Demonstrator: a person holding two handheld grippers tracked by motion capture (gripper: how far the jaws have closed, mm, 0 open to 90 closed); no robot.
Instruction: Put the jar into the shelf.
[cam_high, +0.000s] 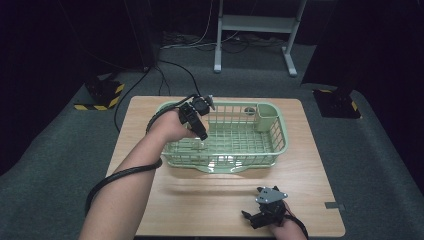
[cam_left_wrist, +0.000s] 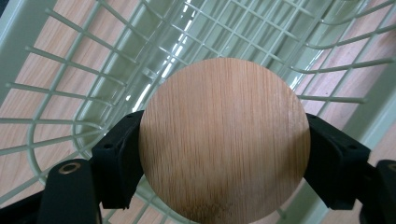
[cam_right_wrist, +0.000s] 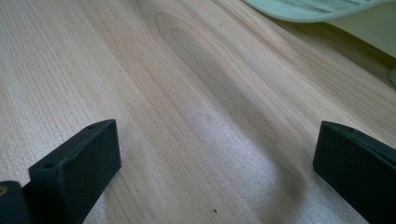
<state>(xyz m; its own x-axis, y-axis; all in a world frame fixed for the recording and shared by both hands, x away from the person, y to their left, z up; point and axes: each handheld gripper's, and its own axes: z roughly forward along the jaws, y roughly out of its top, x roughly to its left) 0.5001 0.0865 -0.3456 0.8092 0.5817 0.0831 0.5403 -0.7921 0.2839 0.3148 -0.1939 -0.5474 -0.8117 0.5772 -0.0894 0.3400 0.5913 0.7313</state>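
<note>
A round wooden disc (cam_left_wrist: 224, 140) sits edge to edge between the two black jaws of my left gripper (cam_left_wrist: 224, 158), which is shut on it. Behind the disc I see the wire floor and wall of a pale green basket (cam_left_wrist: 70, 84). From above, the left gripper (cam_high: 201, 131) points down inside the left part of the basket (cam_high: 281, 149), just above its floor. My right gripper (cam_high: 256, 219) rests near the table's front edge. In the right gripper view its jaws (cam_right_wrist: 215, 163) stand wide open over bare wood with nothing between them.
The basket has a solid green cup pocket (cam_high: 267, 116) in its far right corner. The wooden table (cam_high: 225, 192) has bare room in front of the basket. The basket's rim (cam_right_wrist: 308, 9) shows ahead of the right gripper. Cables and a metal stand lie on the floor beyond.
</note>
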